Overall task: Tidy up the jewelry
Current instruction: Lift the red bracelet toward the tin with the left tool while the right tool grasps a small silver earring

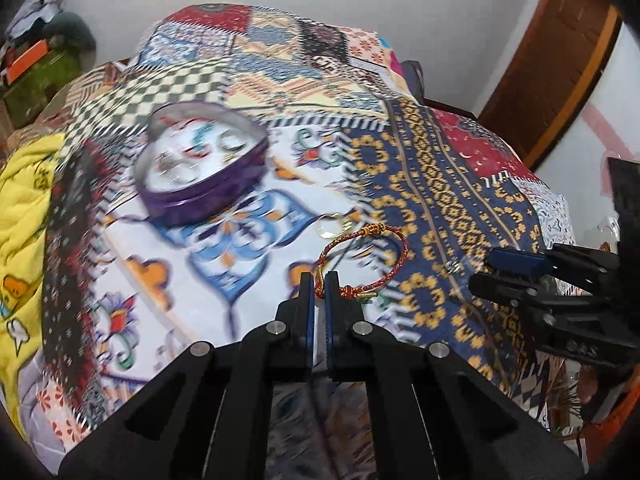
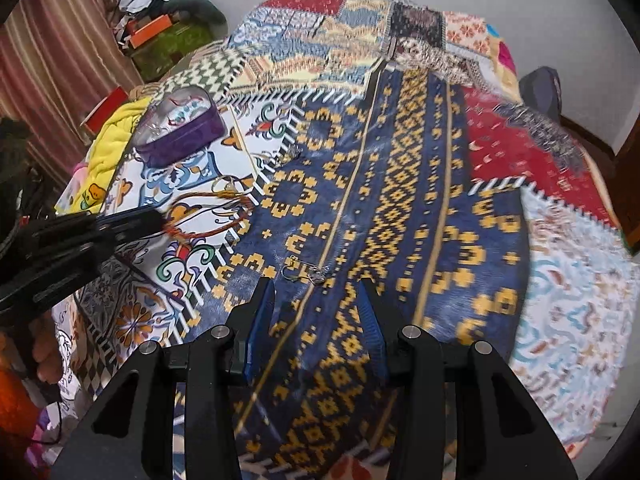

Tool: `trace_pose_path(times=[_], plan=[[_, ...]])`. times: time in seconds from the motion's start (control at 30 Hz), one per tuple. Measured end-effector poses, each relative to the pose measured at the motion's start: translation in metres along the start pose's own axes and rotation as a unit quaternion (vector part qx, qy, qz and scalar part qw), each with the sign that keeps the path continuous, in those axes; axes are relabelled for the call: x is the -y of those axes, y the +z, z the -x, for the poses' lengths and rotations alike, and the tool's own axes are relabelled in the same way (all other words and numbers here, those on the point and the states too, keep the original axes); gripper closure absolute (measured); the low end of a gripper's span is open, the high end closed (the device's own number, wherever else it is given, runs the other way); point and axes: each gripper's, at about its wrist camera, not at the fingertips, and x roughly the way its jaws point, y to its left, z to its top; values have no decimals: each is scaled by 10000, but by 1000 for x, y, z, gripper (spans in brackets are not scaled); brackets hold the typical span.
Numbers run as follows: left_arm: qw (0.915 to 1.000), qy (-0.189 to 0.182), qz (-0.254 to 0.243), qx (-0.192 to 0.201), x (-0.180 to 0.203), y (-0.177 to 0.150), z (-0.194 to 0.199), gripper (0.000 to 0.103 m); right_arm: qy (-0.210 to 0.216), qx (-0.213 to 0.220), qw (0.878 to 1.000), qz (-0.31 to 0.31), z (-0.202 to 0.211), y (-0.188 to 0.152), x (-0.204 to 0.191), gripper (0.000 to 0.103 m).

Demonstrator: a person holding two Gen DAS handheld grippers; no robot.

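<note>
My left gripper [image 1: 319, 280] is shut on a red-and-gold cord bracelet [image 1: 394, 262], held just above the patchwork bedspread [image 1: 440, 184]; it also shows in the right wrist view [image 2: 208, 216]. A purple heart-shaped tin [image 1: 200, 168] with a clear lid lies to the upper left, also seen in the right wrist view [image 2: 180, 128]. My right gripper [image 2: 316, 284] is open, just short of a small silver hook earring [image 2: 308, 272] on the blue-and-gold patch. That earring appears in the left wrist view [image 1: 452, 267] beside the right gripper [image 1: 496, 272].
A thin gold ring or earring [image 1: 340, 229] lies on the cloth beyond the bracelet. Another small silver piece [image 2: 296, 152] sits farther up. A yellow blanket [image 1: 24, 208] lies left. Boxes [image 2: 156, 36] and a curtain stand beyond the bed.
</note>
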Motion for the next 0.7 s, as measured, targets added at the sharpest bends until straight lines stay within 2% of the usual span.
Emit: trace_pose_path(times=[0.13, 0.23, 0.3, 0.4, 0.7], plan=[[9999, 44, 99, -43, -10, -11, 2, 100, -50, -72, 10000, 15, -12, 3, -1, 66], [9999, 17, 147, 21, -12, -13, 4, 100, -285, -81, 9995, 121, -16, 2, -5, 79], [9999, 12, 148, 78, -10, -13, 7, 100, -288, -58, 9995, 82, -17, 2, -3, 88], [9998, -19, 113, 158, -4, -11, 10, 100, -204, -21, 9998, -71, -15, 1, 3, 94], [9989, 41, -79, 464, 7, 1, 29, 100, -30, 158, 9995, -290, -7, 5, 6, 94]])
